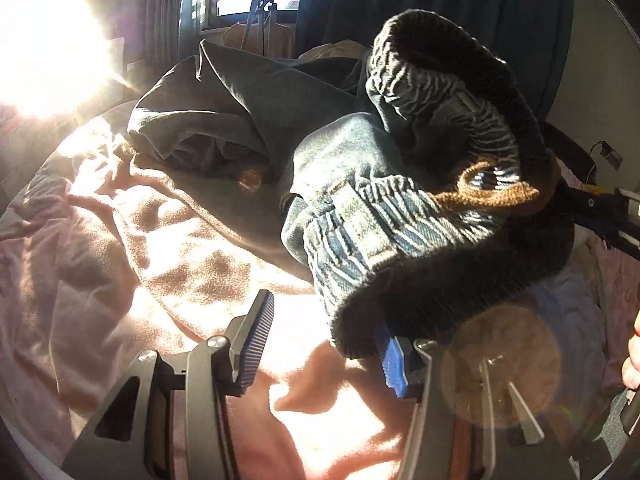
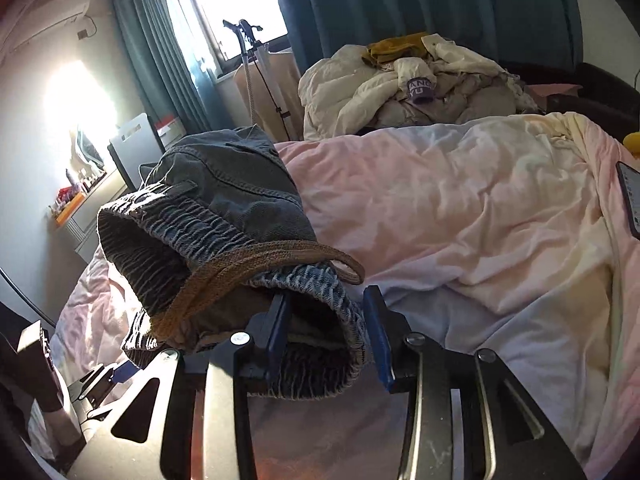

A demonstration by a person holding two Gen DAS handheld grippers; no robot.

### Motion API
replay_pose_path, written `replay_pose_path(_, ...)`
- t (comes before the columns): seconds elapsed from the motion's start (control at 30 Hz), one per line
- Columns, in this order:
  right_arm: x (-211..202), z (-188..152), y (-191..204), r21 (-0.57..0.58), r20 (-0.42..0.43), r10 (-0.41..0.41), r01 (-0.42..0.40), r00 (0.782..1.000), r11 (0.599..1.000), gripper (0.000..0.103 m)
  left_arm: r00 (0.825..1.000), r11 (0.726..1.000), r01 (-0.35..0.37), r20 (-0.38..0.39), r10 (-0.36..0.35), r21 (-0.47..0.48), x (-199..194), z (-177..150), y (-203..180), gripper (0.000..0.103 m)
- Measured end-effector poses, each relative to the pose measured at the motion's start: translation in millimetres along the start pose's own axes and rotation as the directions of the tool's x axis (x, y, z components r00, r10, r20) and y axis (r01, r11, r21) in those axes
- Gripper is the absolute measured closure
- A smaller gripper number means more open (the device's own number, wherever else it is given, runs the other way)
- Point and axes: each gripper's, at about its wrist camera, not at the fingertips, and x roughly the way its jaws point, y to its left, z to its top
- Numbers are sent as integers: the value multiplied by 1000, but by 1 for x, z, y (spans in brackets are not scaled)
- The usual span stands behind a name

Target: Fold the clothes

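Observation:
Grey-blue jeans [image 1: 340,168] with an elastic waistband and a brown drawstring [image 1: 480,196] lie bunched on the pink duvet [image 1: 120,240]. My left gripper [image 1: 324,344] stands open just above the duvet. The dark inside of the waistband drapes over its right finger [image 1: 394,364], and nothing is pinched. In the right wrist view the jeans [image 2: 240,184] rise in a hump, with the drawstring [image 2: 260,256] looped across the waistband. My right gripper [image 2: 328,332] is open with the waistband lying loosely between its fingers, a small gap left at the right pad.
A dark green garment [image 1: 224,112] lies crumpled behind the jeans. At the bed's far end is a pile of cream and mustard clothes [image 2: 420,80]. A phone [image 2: 630,200] rests at the right edge. A stand [image 2: 256,60] rises by the window, with teal curtains [image 2: 400,0] beside it.

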Motion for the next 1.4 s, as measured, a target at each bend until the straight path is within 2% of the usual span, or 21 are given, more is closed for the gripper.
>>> replay_pose_path(0.03, 0, -1, -5, 23, -1, -14, 14, 1000, 1000, 61, 1000, 999, 2, 6, -2, -46, 1, 3, 8, 52)
replay_pose_path(0.2, 3, -1, -24, 97, 18, -70, 68, 997, 993, 61, 1000, 975, 29, 12, -27, -219, 0, 8, 40, 52)
replay_pose_path(0.33, 12, 4, -52, 222, 28, -101, 92, 995, 971, 61, 999, 967, 40, 21, -35, -252, -8, 9, 48, 52)
replay_pose_path(0.4, 20, 4, -69, 289, 9, -110, 102, 994, 952, 61, 998, 966, 62, 46, -52, -250, -14, 9, 46, 52)
replay_pose_path(0.5, 30, 0, -85, 349, -29, -108, 112, 994, 930, 61, 997, 975, 57, 67, -43, -217, -17, 11, 39, 52)
replay_pose_path(0.6, 31, -2, -75, 293, -77, -124, 141, 989, 946, 61, 998, 982, 40, 61, -29, -184, -18, 9, 33, 52)
replay_pose_path(0.67, 20, 0, -60, 231, -59, -114, 124, 992, 965, 60, 998, 983, 48, 44, -40, -178, -15, 5, 31, 52)
replay_pose_path(0.8, -11, 6, -25, 75, 49, -113, 109, 992, 991, 52, 998, 985, 58, 44, -52, -163, -14, 4, 27, 52)
replay_pose_path(0.9, -26, 12, 0, -43, 162, -126, 135, 979, 990, 45, 998, 988, 52, 51, -45, -146, -15, 4, 24, 52)
replay_pose_path(0.97, -21, 21, 15, -115, 177, -99, 121, 979, 986, 36, 998, 989, 54, 44, -48, -137, -13, 4, 22, 52)
replay_pose_path(1.0, -12, 28, 21, -141, 158, -74, 97, 985, 985, 36, 998, 990, 55, 39, -50, -133, -12, 3, 22, 52)
replay_pose_path(1.13, 17, 54, 29, -150, 125, -10, 29, 992, 988, 36, 998, 993, 56, 23, -54, -100, -8, 0, 15, 52)
replay_pose_path(1.3, 27, 74, 36, -200, 165, 95, -61, 982, 978, 39, 999, 997, 49, -18, -51, -59, 0, -7, 7, 52)
replay_pose_path(1.33, 26, 75, 35, -195, 178, 113, -78, 978, 978, 43, 998, 997, 50, -34, -52, -62, 2, -10, 6, 52)
replay_pose_path(1.4, 23, 77, 32, -179, 204, 151, -115, 967, 977, 59, 996, 995, 58, -58, -62, -76, 5, -14, 5, 52)
